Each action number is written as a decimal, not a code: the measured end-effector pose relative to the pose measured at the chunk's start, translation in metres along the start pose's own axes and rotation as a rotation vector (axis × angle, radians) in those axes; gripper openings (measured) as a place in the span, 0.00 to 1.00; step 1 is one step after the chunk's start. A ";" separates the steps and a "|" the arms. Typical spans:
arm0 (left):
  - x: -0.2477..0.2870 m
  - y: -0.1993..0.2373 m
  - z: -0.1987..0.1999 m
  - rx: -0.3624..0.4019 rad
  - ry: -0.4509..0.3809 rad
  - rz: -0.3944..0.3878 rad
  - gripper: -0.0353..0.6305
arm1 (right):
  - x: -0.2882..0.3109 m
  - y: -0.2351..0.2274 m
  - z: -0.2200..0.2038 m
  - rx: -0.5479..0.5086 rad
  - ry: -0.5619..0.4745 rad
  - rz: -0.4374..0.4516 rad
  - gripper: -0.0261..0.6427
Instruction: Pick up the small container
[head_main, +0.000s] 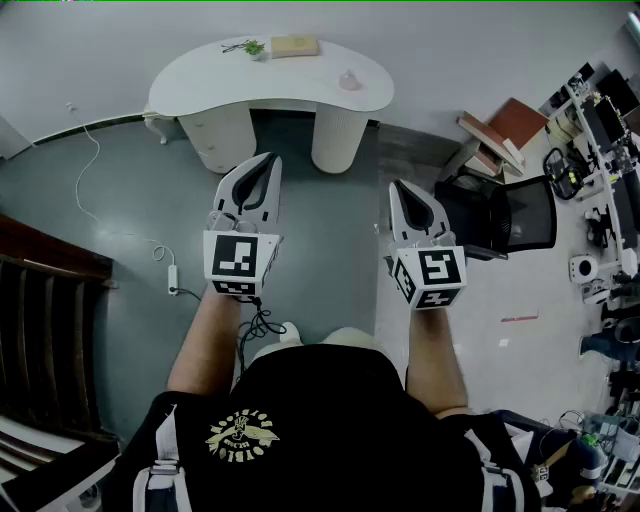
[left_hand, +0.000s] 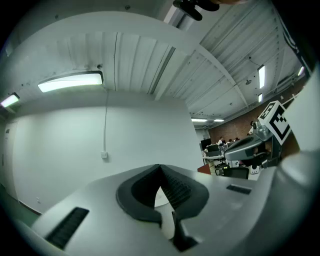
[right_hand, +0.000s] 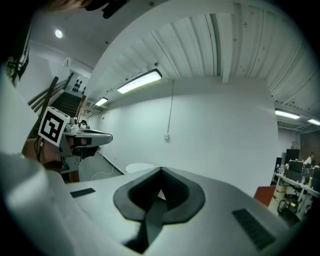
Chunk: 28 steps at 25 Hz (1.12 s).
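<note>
Small container (head_main: 349, 80) beyond left gripper (head_main: 268, 160) and right gripper (head_main: 397, 187) (level, jaws together)

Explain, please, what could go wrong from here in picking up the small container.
Both the left gripper and right gripper are shut; reaching so might push the small container, which sits near the table edge, off it.
A power strip lies on the floor at left; a step might catch it.

Thing: small container (head_main: 350, 80)
Look: pale pink, a bit see-through, too tiny to tell more
Pose: standing up
Place: right end of white table (head_main: 200, 80), far off at 12 o'clock in head view
</note>
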<state>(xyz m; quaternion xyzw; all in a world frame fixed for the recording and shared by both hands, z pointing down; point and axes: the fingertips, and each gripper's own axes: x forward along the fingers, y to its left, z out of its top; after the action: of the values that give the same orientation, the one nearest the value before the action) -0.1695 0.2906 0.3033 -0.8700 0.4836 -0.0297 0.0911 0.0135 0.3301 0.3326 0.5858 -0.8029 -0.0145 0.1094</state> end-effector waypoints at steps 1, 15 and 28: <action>-0.010 0.001 -0.005 0.009 0.015 0.008 0.07 | -0.008 0.004 -0.006 0.000 0.012 0.006 0.08; -0.064 -0.068 -0.016 0.083 0.100 0.027 0.07 | -0.100 -0.011 -0.045 0.071 0.013 0.047 0.08; -0.072 -0.102 -0.013 0.061 0.110 0.076 0.07 | -0.113 -0.039 -0.060 0.128 -0.019 0.123 0.43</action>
<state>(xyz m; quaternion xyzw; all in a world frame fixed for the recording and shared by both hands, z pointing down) -0.1238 0.4023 0.3377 -0.8449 0.5195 -0.0887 0.0922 0.0945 0.4303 0.3669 0.5412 -0.8375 0.0381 0.0650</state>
